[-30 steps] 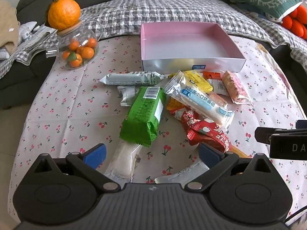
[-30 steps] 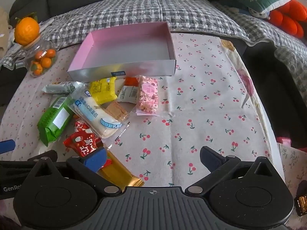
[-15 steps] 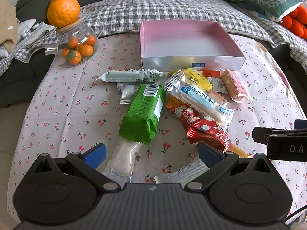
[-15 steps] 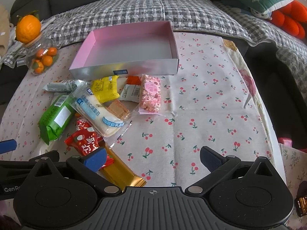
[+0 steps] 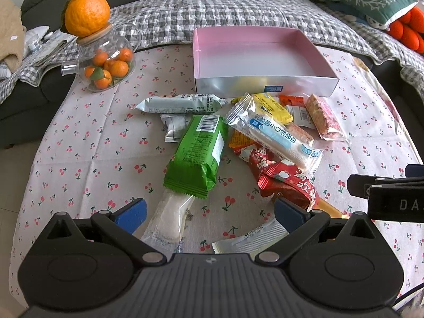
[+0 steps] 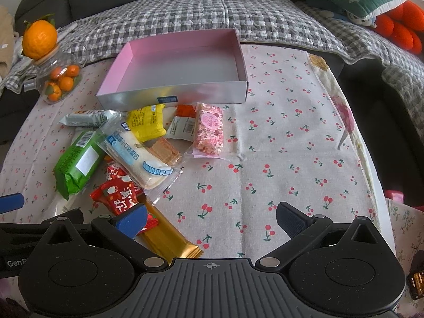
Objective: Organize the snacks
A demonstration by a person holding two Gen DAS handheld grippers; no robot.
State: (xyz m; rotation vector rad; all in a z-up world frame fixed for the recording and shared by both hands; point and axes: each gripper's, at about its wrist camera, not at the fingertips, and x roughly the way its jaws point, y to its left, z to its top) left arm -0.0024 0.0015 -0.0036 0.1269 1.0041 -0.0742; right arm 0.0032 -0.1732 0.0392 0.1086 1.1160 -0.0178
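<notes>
A heap of wrapped snacks lies on the cherry-print cloth of the desk (image 5: 79, 143), just in front of a shallow pink box (image 5: 261, 53) whose silver front wall faces the cameras; nothing shows inside the box. In the heap, a green packet (image 5: 198, 151) lies lengthwise with a clear white-filled pouch (image 5: 172, 217) poking out from under its near end. Beside it, a long clear bread packet with blue print (image 5: 275, 135) rests across a yellow packet (image 5: 273, 106) and a red packet (image 5: 286, 177). A grey-white bar (image 5: 180, 103) lies nearest the box on the left, and a pink speckled bar (image 6: 209, 129) sits at the heap's right edge, with a gold wrapper (image 6: 169, 235) at the near side. The left hand-held gripper (image 5: 209, 212) hovers low over the near end of the heap with its jaws spread wide, holding nothing. The right hand-held gripper (image 6: 210, 218) is likewise wide apart, over bare cloth right of the heap. A glass jar of small oranges (image 5: 106, 61) stands at the far left with a large orange (image 5: 87, 13) on its lid.
</notes>
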